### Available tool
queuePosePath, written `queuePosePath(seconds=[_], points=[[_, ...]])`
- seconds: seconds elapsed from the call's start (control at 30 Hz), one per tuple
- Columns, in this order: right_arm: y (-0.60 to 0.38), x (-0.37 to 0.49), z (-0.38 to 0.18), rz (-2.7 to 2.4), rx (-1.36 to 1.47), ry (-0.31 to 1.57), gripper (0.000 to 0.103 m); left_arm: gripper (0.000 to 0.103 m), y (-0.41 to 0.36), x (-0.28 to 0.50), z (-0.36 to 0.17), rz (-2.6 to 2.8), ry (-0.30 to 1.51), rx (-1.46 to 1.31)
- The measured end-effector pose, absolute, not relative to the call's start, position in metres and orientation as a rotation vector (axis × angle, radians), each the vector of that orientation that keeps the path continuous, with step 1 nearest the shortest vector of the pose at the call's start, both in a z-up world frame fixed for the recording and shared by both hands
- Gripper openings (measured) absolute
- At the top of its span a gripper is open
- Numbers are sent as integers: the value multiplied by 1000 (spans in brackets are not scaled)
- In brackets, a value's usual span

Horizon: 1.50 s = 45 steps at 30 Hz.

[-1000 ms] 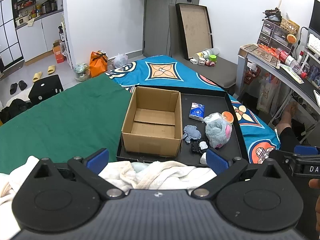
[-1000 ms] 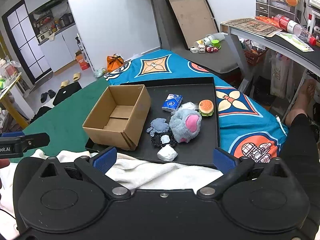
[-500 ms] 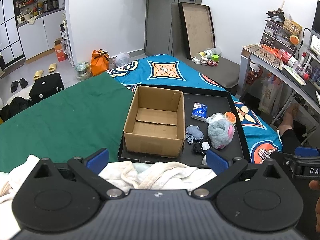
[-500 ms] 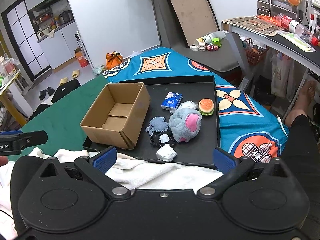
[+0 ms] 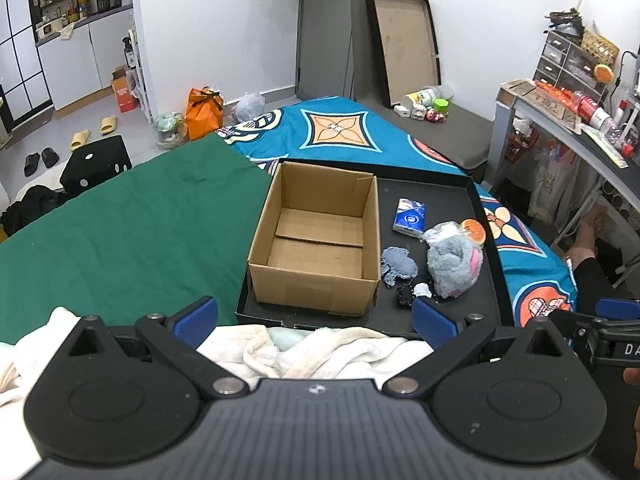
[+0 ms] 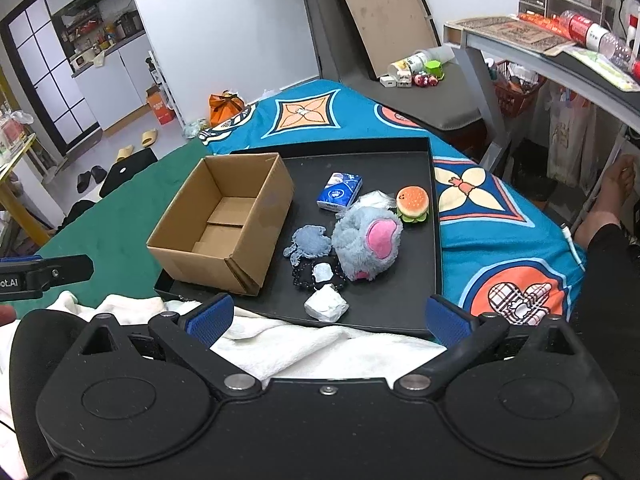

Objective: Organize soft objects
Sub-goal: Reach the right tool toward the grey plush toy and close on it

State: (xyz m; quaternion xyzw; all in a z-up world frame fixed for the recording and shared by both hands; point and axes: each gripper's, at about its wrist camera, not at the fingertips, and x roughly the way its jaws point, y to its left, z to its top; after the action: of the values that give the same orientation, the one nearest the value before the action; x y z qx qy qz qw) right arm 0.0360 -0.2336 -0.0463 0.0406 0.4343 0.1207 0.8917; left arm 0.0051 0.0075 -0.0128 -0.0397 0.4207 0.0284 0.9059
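Both tongs have lifted slightly, so the tray (image 6: 435, 240) sits lower in each frame. Left tongs (image 5: 314, 316) and right tongs (image 6: 328, 314) gape open, empty, at bottom centre. The plush (image 6: 366, 242) lies mid-frame beside the empty box (image 6: 224, 220); sorting hasn't begun.

One cardboard box (image 6: 224, 220); one black tray (image 6: 434, 240); one plush toy (image 6: 366, 242); one tissue pack (image 6: 339, 191); one burger toy (image 6: 413, 204)

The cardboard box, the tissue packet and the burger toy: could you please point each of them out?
cardboard box (image 6: 256, 216), right wrist view, outer side wall.
tissue packet (image 6: 340, 191), right wrist view, blue top face.
burger toy (image 6: 413, 200), right wrist view, top bun.
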Motion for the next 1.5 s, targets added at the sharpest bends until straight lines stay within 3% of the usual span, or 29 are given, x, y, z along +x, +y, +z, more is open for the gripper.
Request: queuePosePath(seconds=[0.53,0.93,1.27,1.5], points=[[-247,75,-86,278,144,955,102,101,17,46,-49,75,943,-87],[-251,114,-111,254,228,963,94,99,27,82,-76,94,992,-75],[-251,146,-137,223,256,968,92,73,47,111,-97,150,1014,-88],[-251,167,-161,184,293,976,92,63,56,126,-112,171,1026,-89]])
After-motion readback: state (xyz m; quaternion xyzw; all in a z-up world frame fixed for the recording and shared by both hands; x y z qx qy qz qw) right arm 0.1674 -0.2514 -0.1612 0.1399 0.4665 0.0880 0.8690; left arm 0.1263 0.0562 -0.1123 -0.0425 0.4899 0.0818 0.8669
